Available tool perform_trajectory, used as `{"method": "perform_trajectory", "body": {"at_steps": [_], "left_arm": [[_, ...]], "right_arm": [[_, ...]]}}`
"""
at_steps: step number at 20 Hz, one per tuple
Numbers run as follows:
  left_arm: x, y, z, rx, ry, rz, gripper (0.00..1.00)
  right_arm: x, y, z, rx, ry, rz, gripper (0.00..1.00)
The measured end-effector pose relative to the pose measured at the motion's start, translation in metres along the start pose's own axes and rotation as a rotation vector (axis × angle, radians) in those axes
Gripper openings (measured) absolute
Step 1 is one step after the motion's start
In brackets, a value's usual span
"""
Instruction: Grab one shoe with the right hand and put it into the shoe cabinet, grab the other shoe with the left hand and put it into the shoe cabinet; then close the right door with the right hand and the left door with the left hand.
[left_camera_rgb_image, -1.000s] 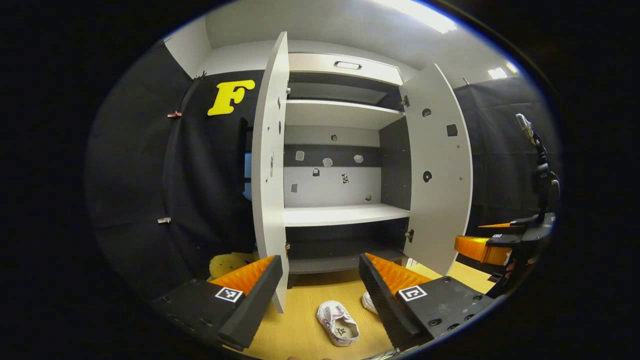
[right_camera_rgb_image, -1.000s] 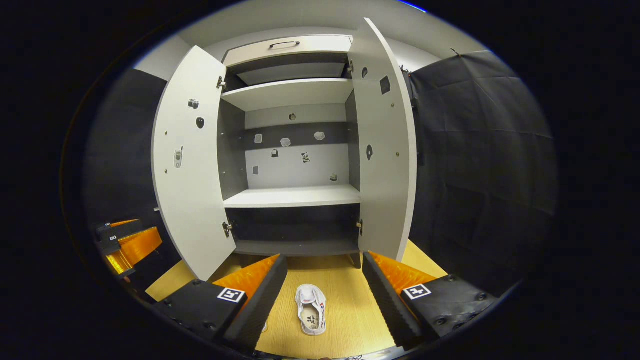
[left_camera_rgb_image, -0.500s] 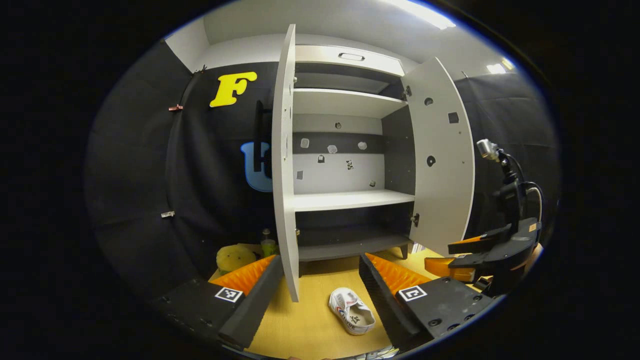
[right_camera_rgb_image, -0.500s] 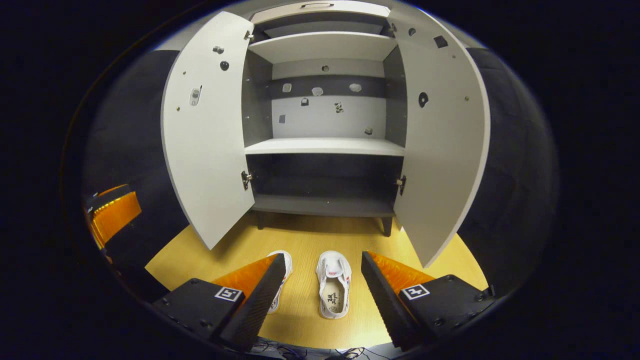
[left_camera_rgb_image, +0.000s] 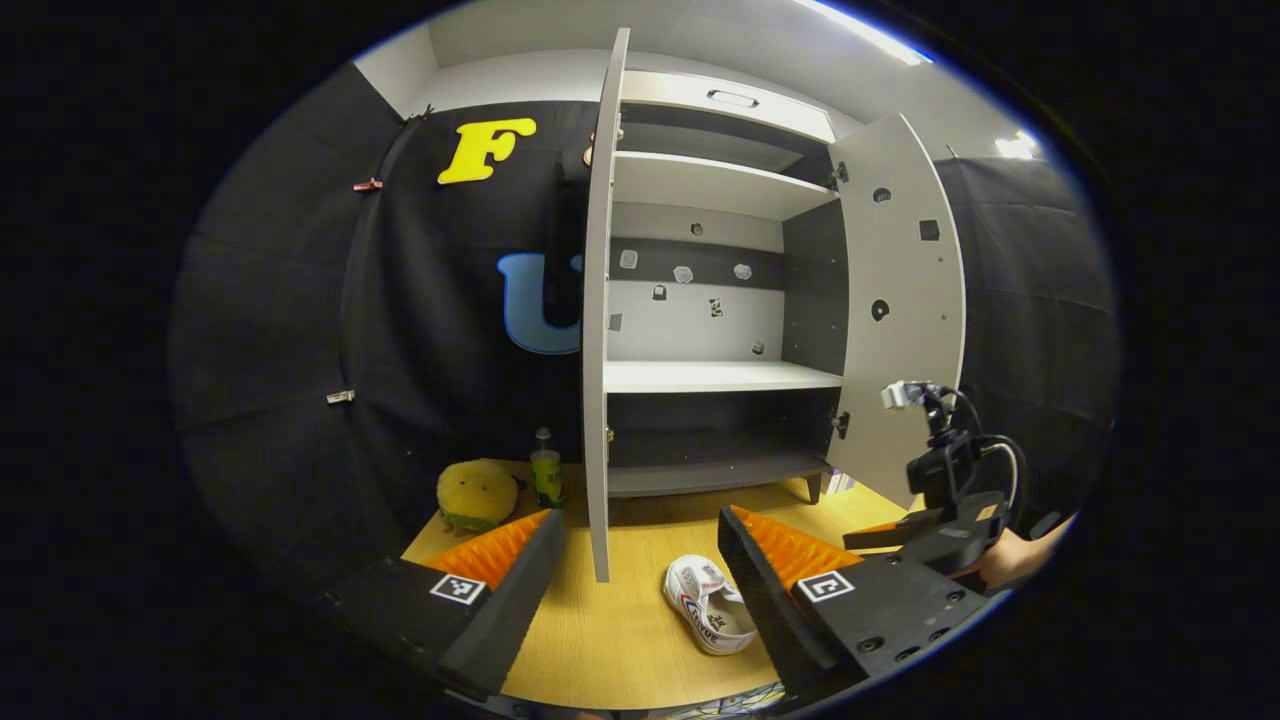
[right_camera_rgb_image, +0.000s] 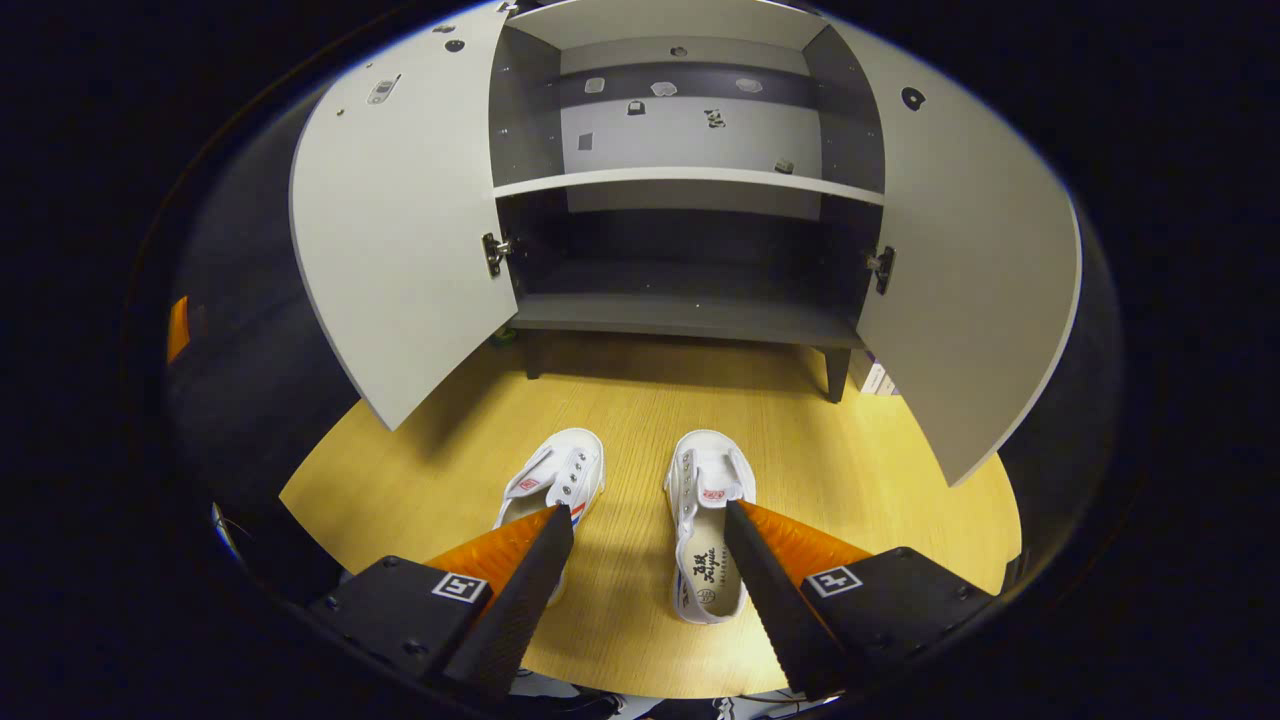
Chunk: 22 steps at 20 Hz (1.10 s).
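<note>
**White canvas shoes on the floor, cabinet doors open**

White canvas makes up both shoes, which lie side by side on the yellow wood-grain floor (right_camera_rgb_image: 640, 400) in front of the shoe cabinet (right_camera_rgb_image: 690, 175), toes toward it. In the right gripper view the right shoe (right_camera_rgb_image: 705, 525) carries dark printed writing on its insole and a small red mark on the tongue, both too small to read; the left shoe (right_camera_rgb_image: 555, 480) has a red tag and red and blue side stripes. The right gripper (right_camera_rgb_image: 645, 560) hangs just above them with its jaws spread wide, holding nothing, one finger over each shoe.

The left door (right_camera_rgb_image: 400, 230) and right door (right_camera_rgb_image: 965, 270) stand swung out, showing a pale shelf (right_camera_rgb_image: 690, 180) and a dark bottom shelf (right_camera_rgb_image: 690, 315). Small stickers dot the back panel, too small to make out.

In the left gripper view the left gripper (left_camera_rgb_image: 640, 580) is released too, nothing between its fingers, held back from the cabinet. One shoe (left_camera_rgb_image: 708, 618) lies beyond it, lettering on its side unreadable. A yellow plush toy (left_camera_rgb_image: 478, 495) and a green bottle (left_camera_rgb_image: 546, 478) sit beside the cabinet's left door.
</note>
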<state>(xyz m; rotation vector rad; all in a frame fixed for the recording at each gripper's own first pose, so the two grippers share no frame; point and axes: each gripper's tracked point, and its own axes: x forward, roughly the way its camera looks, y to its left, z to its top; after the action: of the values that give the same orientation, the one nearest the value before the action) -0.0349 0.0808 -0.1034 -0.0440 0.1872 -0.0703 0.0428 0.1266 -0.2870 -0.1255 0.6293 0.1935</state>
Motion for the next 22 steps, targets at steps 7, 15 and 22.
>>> {"method": "perform_trajectory", "body": {"at_steps": [7,15,22], "left_arm": [[0.003,-0.005,-0.028,-0.056,0.054,0.020,0.97],[0.001,-0.005,-0.040,-0.090,0.082,0.032,0.95],[-0.003,-0.007,-0.052,-0.039,0.098,0.035,0.95]], "right_arm": [[0.056,-0.008,-0.054,0.001,0.140,-0.037,0.99],[0.103,-0.018,-0.059,0.001,0.148,-0.076,0.99],[0.129,-0.039,-0.059,0.031,0.177,-0.176,0.22]]}}
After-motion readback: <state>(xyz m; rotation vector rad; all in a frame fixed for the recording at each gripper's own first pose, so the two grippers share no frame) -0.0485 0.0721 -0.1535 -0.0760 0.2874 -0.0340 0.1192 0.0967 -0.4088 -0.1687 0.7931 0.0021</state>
